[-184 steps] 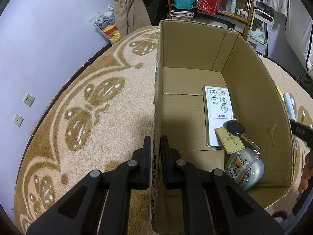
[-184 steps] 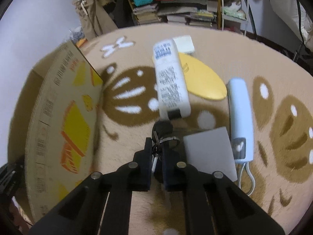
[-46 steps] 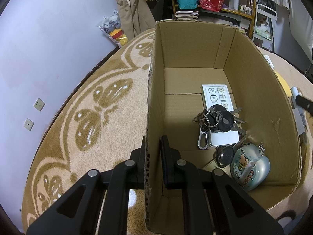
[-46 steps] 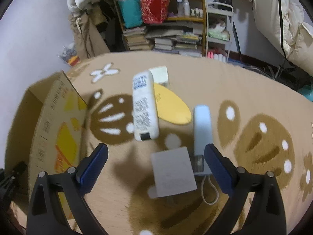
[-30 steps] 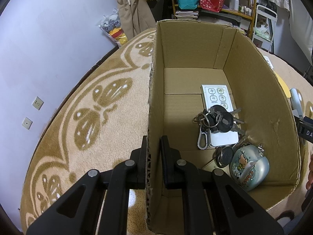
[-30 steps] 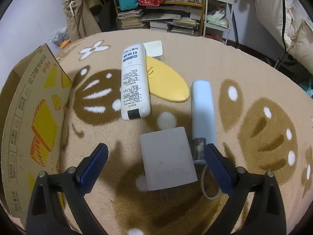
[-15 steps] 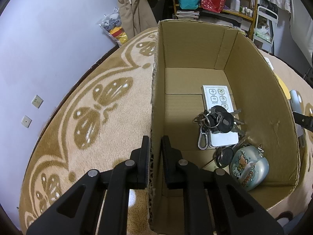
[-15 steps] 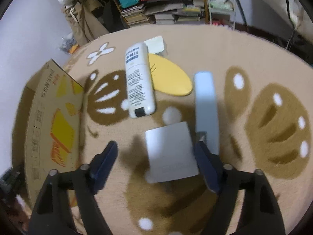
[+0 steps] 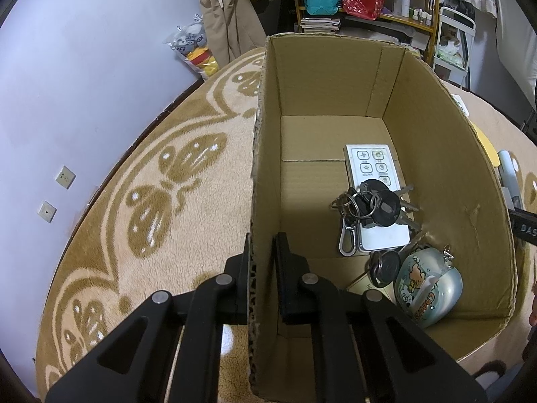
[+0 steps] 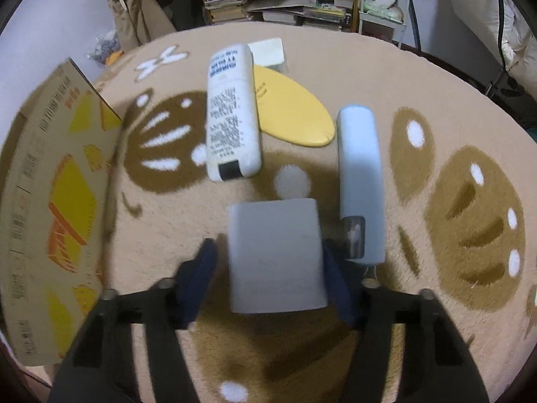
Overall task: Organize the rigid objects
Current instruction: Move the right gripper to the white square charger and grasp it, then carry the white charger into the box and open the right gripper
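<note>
My left gripper is shut on the left wall of the open cardboard box, one finger outside and one inside. Inside the box lie a white remote, a bunch of keys on top of it, and a round pale-blue keychain. My right gripper points down at the carpet. Its jaws are closing on either side of a pale grey square block; a slim gap shows at the left pad. The block lies flat on the carpet.
On the carpet beyond the block lie a long white remote, a yellow oval piece, a light blue stick-shaped device and a small white square. The box's printed outer side stands at the left. Shelves and bags line the far wall.
The right gripper's jaws have narrowed from wide open to just beside the grey block, which now looks nearer. The left gripper and the box have stayed in place.
</note>
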A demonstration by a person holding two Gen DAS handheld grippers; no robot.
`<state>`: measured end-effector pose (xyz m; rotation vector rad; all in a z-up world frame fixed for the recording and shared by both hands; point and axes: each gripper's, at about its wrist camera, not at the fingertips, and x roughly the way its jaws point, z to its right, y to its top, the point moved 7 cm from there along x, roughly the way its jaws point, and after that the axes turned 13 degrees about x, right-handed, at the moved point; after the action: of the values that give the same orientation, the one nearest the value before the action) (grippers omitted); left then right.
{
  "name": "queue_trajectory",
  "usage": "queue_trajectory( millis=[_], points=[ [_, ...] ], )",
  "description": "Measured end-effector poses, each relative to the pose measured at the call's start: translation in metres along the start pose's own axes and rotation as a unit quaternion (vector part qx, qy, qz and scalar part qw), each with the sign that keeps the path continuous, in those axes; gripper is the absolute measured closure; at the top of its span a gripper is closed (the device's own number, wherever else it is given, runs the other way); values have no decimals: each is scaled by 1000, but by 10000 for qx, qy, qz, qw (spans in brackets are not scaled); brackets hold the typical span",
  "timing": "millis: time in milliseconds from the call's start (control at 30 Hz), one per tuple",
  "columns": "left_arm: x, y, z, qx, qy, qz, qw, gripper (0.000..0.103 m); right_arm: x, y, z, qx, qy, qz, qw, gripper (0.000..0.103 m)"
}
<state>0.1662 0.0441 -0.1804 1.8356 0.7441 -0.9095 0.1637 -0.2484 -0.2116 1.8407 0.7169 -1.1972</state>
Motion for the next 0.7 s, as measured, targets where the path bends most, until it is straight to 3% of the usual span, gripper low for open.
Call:
queue_trajectory(
  millis=[233, 700],
  points=[
    [0, 0, 0, 3, 4, 2, 10000, 93, -4, 0, -4, -13, -41, 182, 9998, 47],
    [0, 1, 0, 19, 25, -4, 10000, 93, -44, 16, -35, -89, 491, 751, 9959, 47]
  ],
)
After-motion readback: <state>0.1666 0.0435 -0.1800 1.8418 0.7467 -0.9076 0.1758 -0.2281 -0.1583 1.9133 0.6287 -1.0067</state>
